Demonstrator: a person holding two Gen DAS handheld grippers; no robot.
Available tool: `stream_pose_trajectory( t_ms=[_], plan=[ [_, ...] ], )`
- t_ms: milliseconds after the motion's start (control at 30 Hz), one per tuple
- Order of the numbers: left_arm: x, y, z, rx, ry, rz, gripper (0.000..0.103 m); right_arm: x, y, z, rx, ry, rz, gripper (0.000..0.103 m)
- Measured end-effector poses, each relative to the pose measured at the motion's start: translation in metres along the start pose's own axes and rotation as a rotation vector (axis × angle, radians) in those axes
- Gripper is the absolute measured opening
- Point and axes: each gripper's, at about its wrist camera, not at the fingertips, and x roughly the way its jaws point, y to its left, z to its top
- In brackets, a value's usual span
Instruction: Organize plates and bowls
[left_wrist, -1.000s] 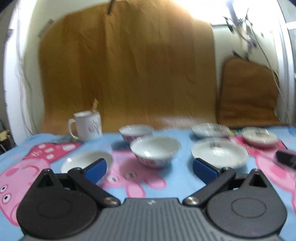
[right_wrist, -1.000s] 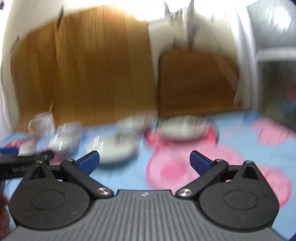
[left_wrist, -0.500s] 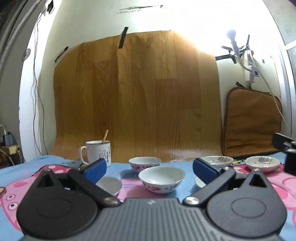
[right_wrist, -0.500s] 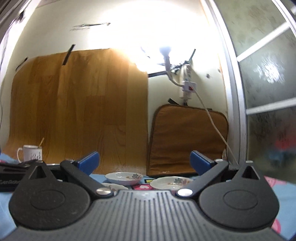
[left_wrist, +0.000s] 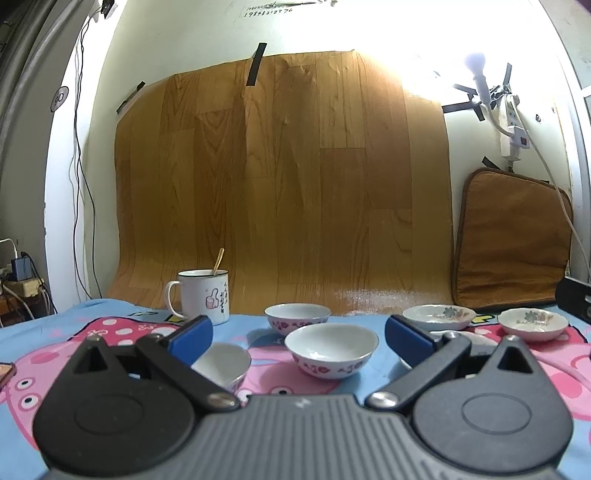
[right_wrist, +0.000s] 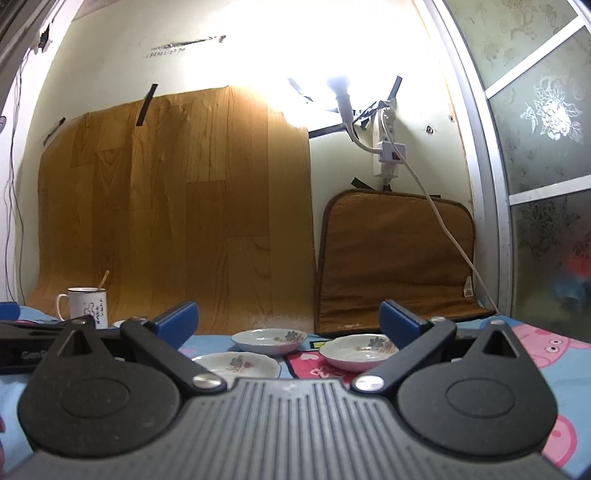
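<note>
Hovering low over the cartoon tablecloth (left_wrist: 55, 328), the left gripper (left_wrist: 298, 334) and right gripper (right_wrist: 287, 320) both gape, empty. Bowls (left_wrist: 331, 350) sit ahead at left, plates (right_wrist: 360, 351) at right, unstacked; pinching one rim squarely seems wisest.

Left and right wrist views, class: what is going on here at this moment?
A person holds a gripper in each hand, low over a cartoon tablecloth. The left gripper is open and faces three bowls; the middle bowl lies straight ahead. The right gripper is open and faces three flowered plates, the nearest plate just ahead. Neither holds anything. A mug with a spoon stands behind.
</note>
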Motion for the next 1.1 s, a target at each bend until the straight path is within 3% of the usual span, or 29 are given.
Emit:
stream_pose_trajectory(
  t_ms=[533,600,667,767,1100],
  plan=[
    [0.003,0.001,0.000,-0.015,0.028,0.001,0.103,0.005,-0.008,0.001,0.035,0.065,0.051,0.103],
    [0.004,0.001,0.001,-0.016,0.031,0.000,0.103,0.006,-0.009,0.001,0.042,0.077,0.056,0.096],
    [0.005,0.001,0.001,-0.019,0.035,-0.001,0.103,0.007,-0.010,0.000,0.050,0.099,0.062,0.081],
    [0.006,0.002,0.001,-0.023,0.042,-0.005,0.103,0.009,-0.013,-0.001,0.074,0.138,0.066,0.067],
    [0.009,0.004,0.001,-0.040,0.073,-0.006,0.103,0.014,-0.025,-0.004,0.160,0.200,0.054,0.066]
  ],
)
